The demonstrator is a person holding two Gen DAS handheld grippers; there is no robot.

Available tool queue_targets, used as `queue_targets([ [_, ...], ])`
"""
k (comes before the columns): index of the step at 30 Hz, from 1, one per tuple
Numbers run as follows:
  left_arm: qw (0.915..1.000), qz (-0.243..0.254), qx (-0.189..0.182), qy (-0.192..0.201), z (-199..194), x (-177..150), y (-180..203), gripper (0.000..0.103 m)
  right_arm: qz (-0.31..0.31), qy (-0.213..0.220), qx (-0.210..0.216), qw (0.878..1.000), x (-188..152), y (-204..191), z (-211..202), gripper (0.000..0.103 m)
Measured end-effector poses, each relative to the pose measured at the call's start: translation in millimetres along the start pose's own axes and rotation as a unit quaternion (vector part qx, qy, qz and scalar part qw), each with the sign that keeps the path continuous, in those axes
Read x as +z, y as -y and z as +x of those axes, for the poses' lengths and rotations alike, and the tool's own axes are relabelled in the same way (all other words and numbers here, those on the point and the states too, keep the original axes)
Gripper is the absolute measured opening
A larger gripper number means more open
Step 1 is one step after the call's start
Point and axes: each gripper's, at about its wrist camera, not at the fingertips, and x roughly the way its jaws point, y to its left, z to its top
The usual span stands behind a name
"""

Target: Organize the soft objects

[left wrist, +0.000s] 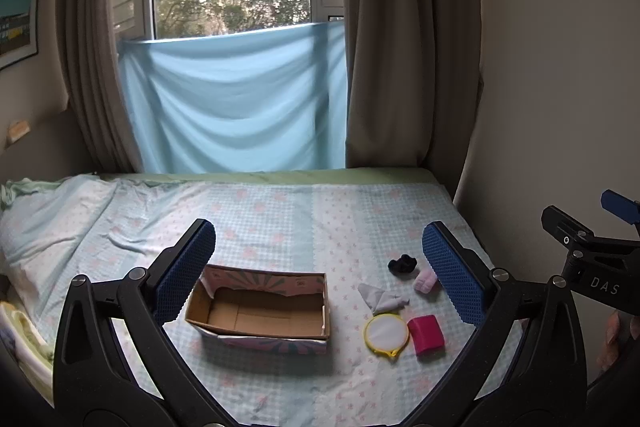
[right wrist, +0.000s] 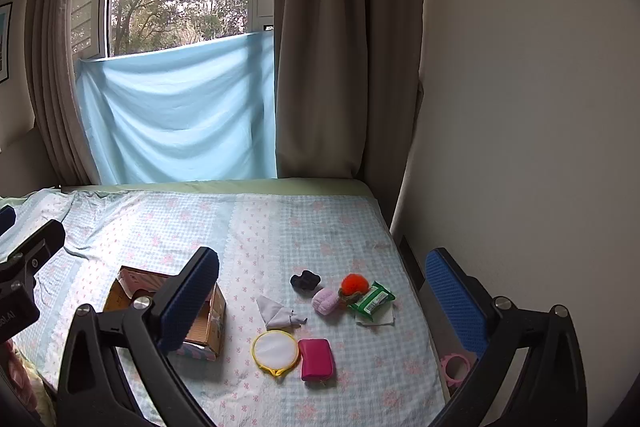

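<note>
Box (left wrist: 260, 311) sits open and looks empty just ahead of your left claw (left wrist: 320, 267), low between its fingers and nearer the left one. Both claws are released, jaws spread wide, gripping nothing. The soft things lie in a loose cluster ahead of your right claw (right wrist: 322, 301), between its fingers: red pad (right wrist: 316, 359) and round puff (right wrist: 275, 348) nearest, grey cloth (right wrist: 276, 311) past them, then pink roll (right wrist: 325, 301), black scrunchie (right wrist: 305, 281), orange pom (right wrist: 353, 283) and wipes pack (right wrist: 372, 301) farthest. Nothing looks sorted yet, so you are likely at the start, choosing a first piece. Next move probably: lower the right claw over the red pad, straddle it, pinch gently, then carry it left to the box
</note>
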Motion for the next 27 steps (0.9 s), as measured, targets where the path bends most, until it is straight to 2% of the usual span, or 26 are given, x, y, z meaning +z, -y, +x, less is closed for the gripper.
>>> queue_targets([
  [5, 0.9997, -0.010, -0.016, -0.012, 2.8, 1.4, -4.9, 0.102, 0.001, 0.000, -0.001, 1.000, -0.9, -0.6, 0.4, 0.103],
  [12, 0.9997, -0.010, -0.008, -0.020, 8.6, 1.1, -4.6, 0.102, 0.002, -0.002, -0.001, 1.000, -0.1, 0.6, 0.4, 0.103],
  [27, 0.9991, -0.018, -0.024, -0.032, 14.3, 3.3, -8.0, 0.102, 0.002, -0.003, -0.002, 1.000, 0.2, 0.0, 2.7, 0.103],
])
